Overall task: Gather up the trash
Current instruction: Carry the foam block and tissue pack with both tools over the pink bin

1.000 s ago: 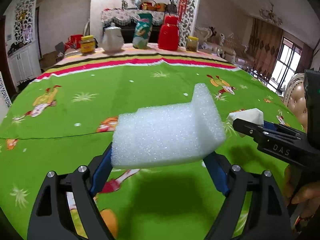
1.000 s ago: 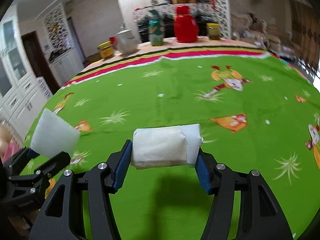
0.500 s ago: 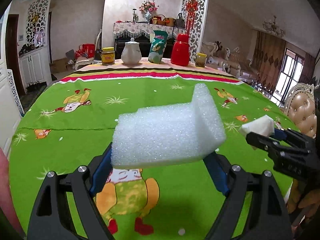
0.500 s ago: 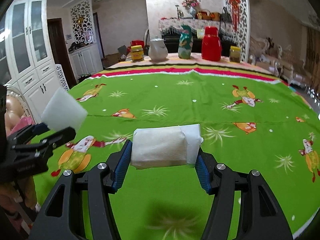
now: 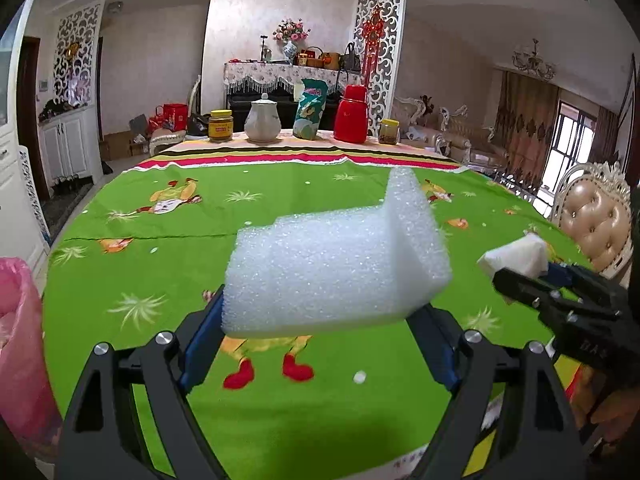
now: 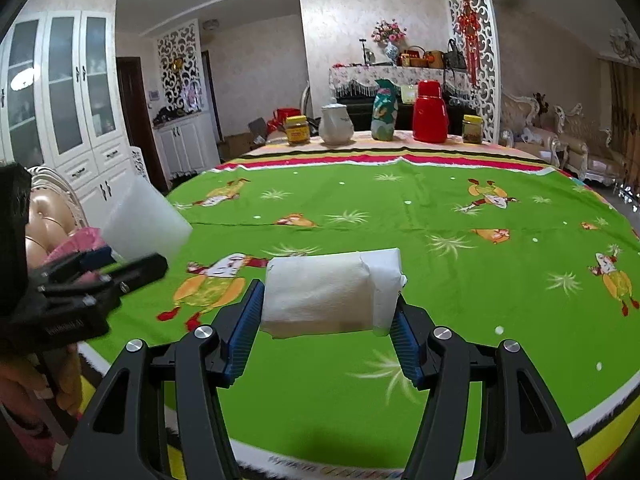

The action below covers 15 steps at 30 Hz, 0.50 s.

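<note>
Left gripper (image 5: 320,344): blue pads are clamping a white foam block (image 5: 336,264) from both sides; the block is sitting above the table, clear of the cloth.
Foam block shape: one end is folding upward on the right, forming an L.
Right gripper (image 6: 326,332): fingers are pinching a wad of white tissue paper (image 6: 332,292) between the blue pads, also lifted off the table.
Cross views: the right gripper is showing at the right edge of the left wrist view, the left gripper at the left edge of the right wrist view, each carrying its white piece.
Table (image 5: 160,248): green cartoon-print cloth with striped border is covering it.
Pink bag (image 5: 20,340): pink plastic is showing at the left edge of the left wrist view, beside the table's near rim; contents hard to tell.
Far edge: yellow-lidded jar (image 5: 221,125), white teapot (image 5: 262,119), green packet (image 5: 310,109), red thermos (image 5: 354,114), and a small jar (image 5: 389,131) are standing in a row.
Hands: fingers are gripping the handles at the frame edges.
</note>
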Available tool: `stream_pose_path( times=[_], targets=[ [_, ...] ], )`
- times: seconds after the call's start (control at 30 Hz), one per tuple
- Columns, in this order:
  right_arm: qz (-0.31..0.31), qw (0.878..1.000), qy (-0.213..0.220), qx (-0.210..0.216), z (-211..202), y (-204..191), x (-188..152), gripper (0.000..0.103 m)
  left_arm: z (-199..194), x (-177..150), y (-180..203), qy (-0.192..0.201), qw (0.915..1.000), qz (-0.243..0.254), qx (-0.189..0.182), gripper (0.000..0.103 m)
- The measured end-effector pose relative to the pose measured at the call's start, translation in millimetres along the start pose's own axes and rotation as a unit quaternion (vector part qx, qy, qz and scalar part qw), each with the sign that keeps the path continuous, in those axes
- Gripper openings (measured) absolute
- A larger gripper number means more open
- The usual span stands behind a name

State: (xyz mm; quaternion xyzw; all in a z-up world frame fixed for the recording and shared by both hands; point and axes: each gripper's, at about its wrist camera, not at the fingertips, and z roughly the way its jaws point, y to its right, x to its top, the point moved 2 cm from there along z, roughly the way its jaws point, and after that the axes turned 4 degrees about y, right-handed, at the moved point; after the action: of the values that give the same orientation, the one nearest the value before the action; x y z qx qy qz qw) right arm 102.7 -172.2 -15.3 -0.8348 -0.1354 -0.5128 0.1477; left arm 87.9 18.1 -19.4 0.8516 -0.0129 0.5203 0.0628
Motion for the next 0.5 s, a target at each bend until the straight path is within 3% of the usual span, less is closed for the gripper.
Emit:
stream_pose_path(
  times=[0.27, 0.5],
  targets=[
    [0.008, 1.0, 0.004, 0.019, -15.6, -20.4, -16.5, 0.058, -22.0, -28.2, -4.9, -0.004, 1.0, 0.002, -0.001, 0.082],
    [-0.02, 0.999, 0.004, 0.037, -15.2, -49.8, -18.3, 0.058, -42.9, -26.0, -19.1, 0.016, 0.9998, -0.008, 0.006, 0.082]
  ],
)
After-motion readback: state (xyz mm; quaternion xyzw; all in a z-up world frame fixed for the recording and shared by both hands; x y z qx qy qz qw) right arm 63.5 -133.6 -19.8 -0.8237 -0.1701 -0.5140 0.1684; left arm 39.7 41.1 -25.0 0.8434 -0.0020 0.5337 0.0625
